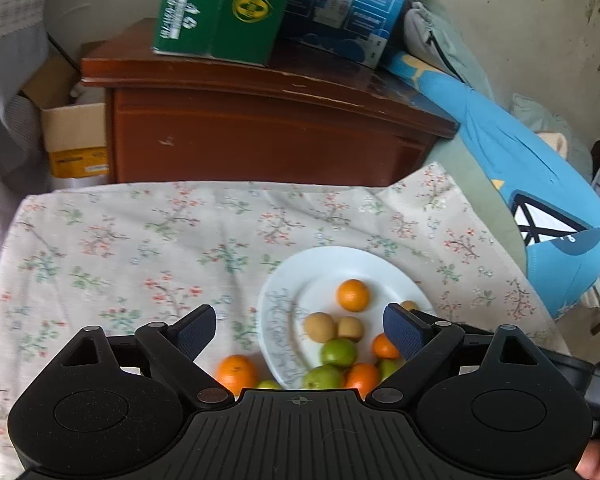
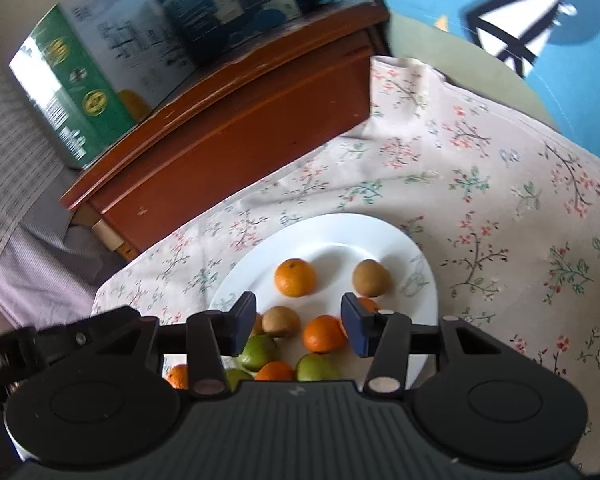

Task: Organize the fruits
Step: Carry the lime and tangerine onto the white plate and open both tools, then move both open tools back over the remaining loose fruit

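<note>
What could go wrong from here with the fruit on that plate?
1. The plate holds loose round fruit packed close; either open gripper reaching in may knock neighbours rolling off the rim.
2. One orange lies off the plate on the wrinkled cloth and might roll if nudged.
3. Left gripper and right gripper both hover over the plate and could collide.

Reddish wooden cabinet [image 1: 260, 136], floral tablecloth [image 1: 140, 248], pale wall [image 1: 500, 32], soft daylight

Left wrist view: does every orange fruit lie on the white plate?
No: one orange fruit rests on the floral cloth, just outside the white plate.
</note>
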`<act>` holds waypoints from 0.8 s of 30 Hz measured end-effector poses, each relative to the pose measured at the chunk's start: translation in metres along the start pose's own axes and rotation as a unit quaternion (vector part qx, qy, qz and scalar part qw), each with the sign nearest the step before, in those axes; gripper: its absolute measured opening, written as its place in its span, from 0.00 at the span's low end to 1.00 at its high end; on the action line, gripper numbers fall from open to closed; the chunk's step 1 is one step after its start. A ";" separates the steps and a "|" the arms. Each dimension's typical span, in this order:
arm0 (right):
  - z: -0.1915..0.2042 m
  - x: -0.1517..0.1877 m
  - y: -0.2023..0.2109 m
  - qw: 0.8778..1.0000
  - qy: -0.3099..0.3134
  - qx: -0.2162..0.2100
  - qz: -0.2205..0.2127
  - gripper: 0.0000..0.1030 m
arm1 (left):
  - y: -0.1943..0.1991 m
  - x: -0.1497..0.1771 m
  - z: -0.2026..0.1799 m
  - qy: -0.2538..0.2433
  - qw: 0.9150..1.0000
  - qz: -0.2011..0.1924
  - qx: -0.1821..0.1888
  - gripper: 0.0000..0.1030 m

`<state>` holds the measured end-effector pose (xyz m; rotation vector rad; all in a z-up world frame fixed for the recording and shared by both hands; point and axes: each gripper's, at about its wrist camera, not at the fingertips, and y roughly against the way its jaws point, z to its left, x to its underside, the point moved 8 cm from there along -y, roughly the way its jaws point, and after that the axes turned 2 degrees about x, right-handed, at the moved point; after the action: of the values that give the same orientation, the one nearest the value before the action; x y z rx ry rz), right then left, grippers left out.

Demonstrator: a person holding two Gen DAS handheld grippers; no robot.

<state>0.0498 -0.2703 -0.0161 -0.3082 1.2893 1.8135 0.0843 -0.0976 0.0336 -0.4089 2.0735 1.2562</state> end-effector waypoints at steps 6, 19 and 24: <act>0.021 0.014 0.006 0.999 0.044 -0.015 0.011 0.48 | 0.013 -0.001 0.024 -0.003 0.999 0.002 -0.047 0.89; 0.053 0.077 0.019 0.995 0.078 -0.041 0.043 0.48 | 0.036 0.025 0.059 0.039 0.996 0.009 -0.084 0.90; 0.055 0.098 0.015 0.995 0.074 -0.040 0.057 0.48 | 0.037 0.031 0.062 0.040 0.996 0.012 -0.085 0.90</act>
<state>-0.0046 -0.1752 -0.0439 -0.4271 1.3612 1.9723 0.0647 -0.0230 0.0176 -0.5193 2.0499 1.4580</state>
